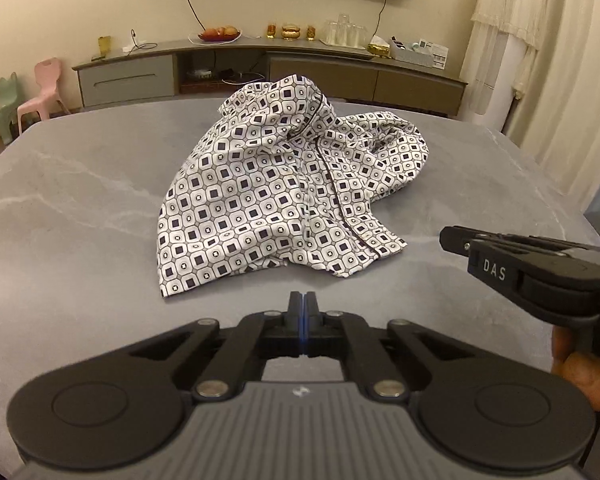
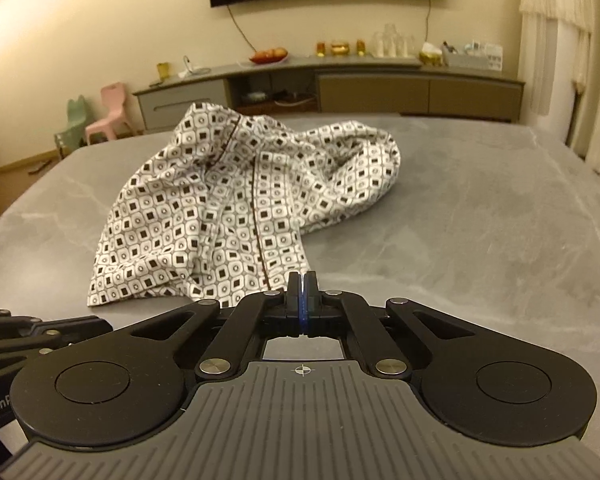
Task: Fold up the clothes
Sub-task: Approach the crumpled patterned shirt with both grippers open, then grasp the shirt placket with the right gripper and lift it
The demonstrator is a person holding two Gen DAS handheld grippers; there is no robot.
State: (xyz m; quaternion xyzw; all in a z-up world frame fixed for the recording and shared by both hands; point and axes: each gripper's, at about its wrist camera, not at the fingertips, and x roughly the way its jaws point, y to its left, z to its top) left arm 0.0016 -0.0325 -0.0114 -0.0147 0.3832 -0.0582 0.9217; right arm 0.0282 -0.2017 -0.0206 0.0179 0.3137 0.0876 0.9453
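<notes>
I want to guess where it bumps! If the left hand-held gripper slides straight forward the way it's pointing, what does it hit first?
Probably the near hem of the crumpled white shirt with dark squares on the grey marble-look table. The shut left hand-held gripper points right at it, though its height above the table is unclear.

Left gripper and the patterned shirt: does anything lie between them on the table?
Nothing: in the left wrist view only bare grey table separates the shut left gripper from the crumpled shirt.
</notes>
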